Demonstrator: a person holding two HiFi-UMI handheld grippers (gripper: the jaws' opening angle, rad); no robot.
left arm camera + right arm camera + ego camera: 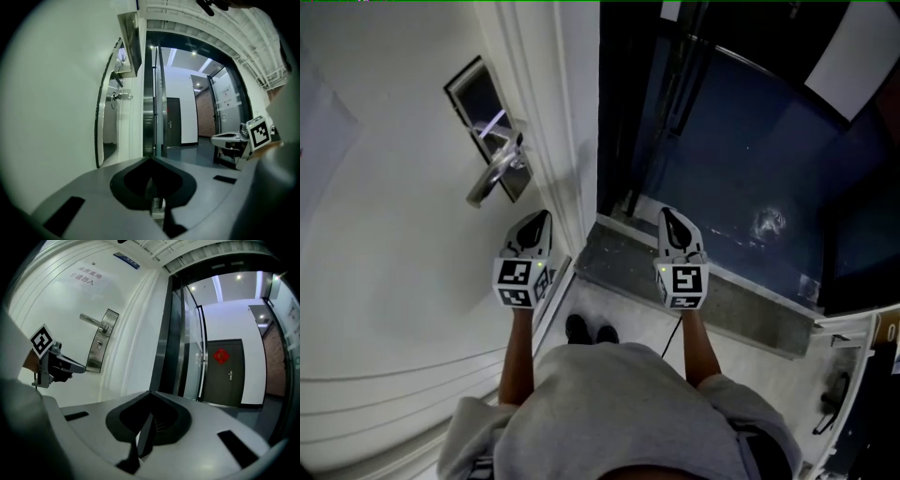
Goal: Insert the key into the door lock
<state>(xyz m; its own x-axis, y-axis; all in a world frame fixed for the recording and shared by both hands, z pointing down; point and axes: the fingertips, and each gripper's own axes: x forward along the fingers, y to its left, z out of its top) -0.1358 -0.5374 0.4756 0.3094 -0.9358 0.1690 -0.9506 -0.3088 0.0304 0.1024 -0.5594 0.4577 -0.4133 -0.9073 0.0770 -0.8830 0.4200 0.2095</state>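
Note:
The white door (403, 234) carries a metal lock plate (487, 127) with a silver lever handle (492, 178); the right gripper view shows the same lock plate (99, 341) at upper left. My left gripper (541, 218) hovers just below and right of the handle, close to the door's edge. Its jaws meet in a single point, shut, with nothing seen between them (151, 160). My right gripper (669, 215) is off to the right, in front of the dark open doorway, also shut and empty (149, 393). No key shows in any view.
The white door frame (567, 141) runs between the two grippers. Beyond it are a grey stone threshold (712, 300) and a dark blue floor (750, 159). The person's shoes (589, 331) stand at the threshold. A dark far door (229, 373) closes the corridor.

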